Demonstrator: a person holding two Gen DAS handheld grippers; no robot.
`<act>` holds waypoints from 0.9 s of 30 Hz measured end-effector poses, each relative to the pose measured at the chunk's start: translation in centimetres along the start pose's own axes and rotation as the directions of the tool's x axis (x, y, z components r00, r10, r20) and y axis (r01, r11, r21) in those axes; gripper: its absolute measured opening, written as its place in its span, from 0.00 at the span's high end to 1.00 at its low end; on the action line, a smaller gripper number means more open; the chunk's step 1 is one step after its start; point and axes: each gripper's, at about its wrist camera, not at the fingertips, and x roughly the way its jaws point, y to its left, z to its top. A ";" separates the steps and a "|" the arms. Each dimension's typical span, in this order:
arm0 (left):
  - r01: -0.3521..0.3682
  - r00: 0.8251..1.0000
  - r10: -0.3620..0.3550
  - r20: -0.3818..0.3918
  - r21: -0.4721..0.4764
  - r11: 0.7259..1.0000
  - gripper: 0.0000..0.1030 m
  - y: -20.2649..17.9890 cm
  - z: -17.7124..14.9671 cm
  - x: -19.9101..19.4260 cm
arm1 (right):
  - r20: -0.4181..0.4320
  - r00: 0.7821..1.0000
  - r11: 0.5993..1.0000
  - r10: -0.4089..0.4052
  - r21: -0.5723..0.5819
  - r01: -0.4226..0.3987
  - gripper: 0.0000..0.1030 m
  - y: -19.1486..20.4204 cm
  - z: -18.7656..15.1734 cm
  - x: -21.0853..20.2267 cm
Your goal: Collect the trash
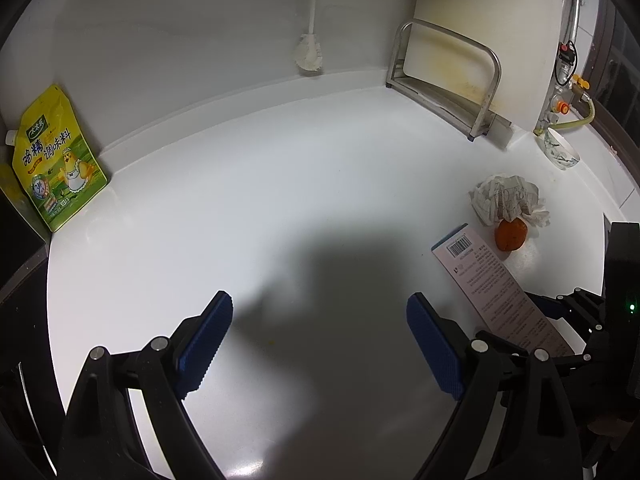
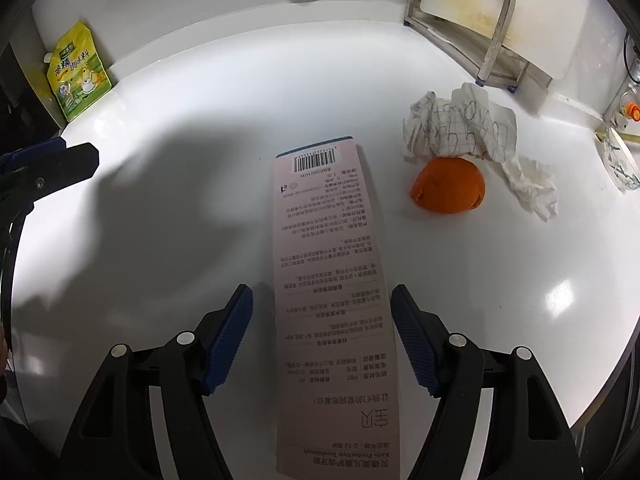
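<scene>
A long pink toothbrush package card point(image 2: 332, 280) with a barcode lies flat on the white counter point(image 2: 200, 216). My right gripper point(image 2: 322, 312) is open, its blue pads on either side of the card, not touching it. An orange peel point(image 2: 448, 186) and crumpled scribbled paper point(image 2: 464, 124) lie beyond the card to the right. My left gripper point(image 1: 320, 320) is open and empty over bare counter; the card point(image 1: 488, 280), peel point(image 1: 510, 234) and paper point(image 1: 506, 198) are to its right.
A yellow-green seasoning pouch point(image 1: 56, 160) leans at the back left. A metal rack with a white cutting board point(image 1: 444, 76) stands at the back right. A dish brush point(image 1: 310, 48) hangs on the wall. A small cup point(image 1: 560, 148) sits by gas pipes.
</scene>
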 end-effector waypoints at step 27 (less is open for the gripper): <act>0.128 0.991 -0.131 0.004 0.187 0.974 0.15 -11.5 0.8 3.1 | 0.180 0.976 0.901 -0.120 0.433 0.031 0.53 -9.5 -8.2 -8.6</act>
